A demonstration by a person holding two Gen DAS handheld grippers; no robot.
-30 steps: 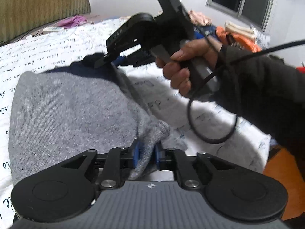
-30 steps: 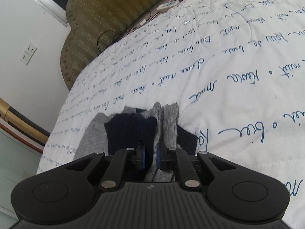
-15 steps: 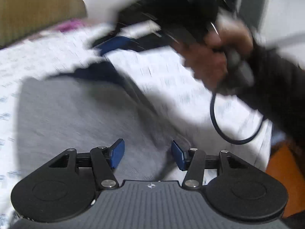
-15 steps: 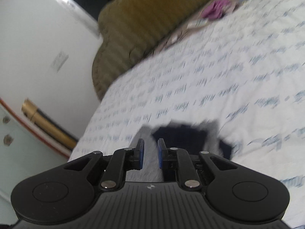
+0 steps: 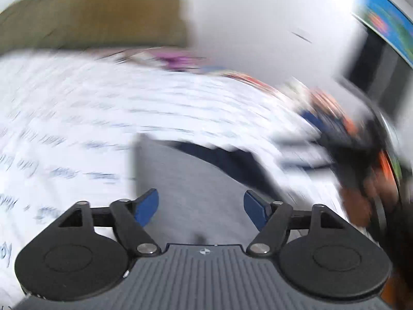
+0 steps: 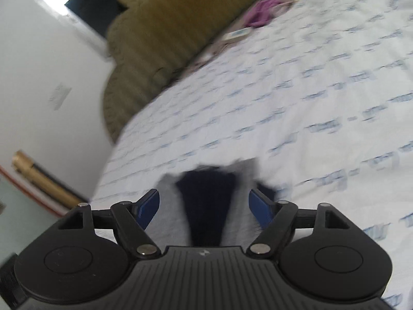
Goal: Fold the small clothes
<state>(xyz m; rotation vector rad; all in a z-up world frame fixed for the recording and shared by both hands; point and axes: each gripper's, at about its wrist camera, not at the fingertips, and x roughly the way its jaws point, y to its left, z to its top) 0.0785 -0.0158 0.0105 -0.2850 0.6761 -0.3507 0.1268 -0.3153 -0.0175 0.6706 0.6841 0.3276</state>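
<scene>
Tongs both wide apart, gripping nothing. Left tongs: blue pads spread, jaws just been opening, only grey cloth lying below the gap, no pad pressing on it. Right tongs: pads likewise spread, jaws just been opening, garment under and ahead of the gap, untouched as far as can be told.

Garment, grey knit with a navy part, lying flat on bed. Seen from left wrist: grey panel running up from between the pads, navy edge along its far right side. Seen from right wrist: navy strip down the middle, grey on both sides, near the bed's edge. Heavy blur in the left view, milder in the right.

White sheet with rows of blue script. Olive headboard at the far end. Purple cloth and a small white remote near the headboard. Hand with the other tool at far right of the left view, too smeared for detail.
</scene>
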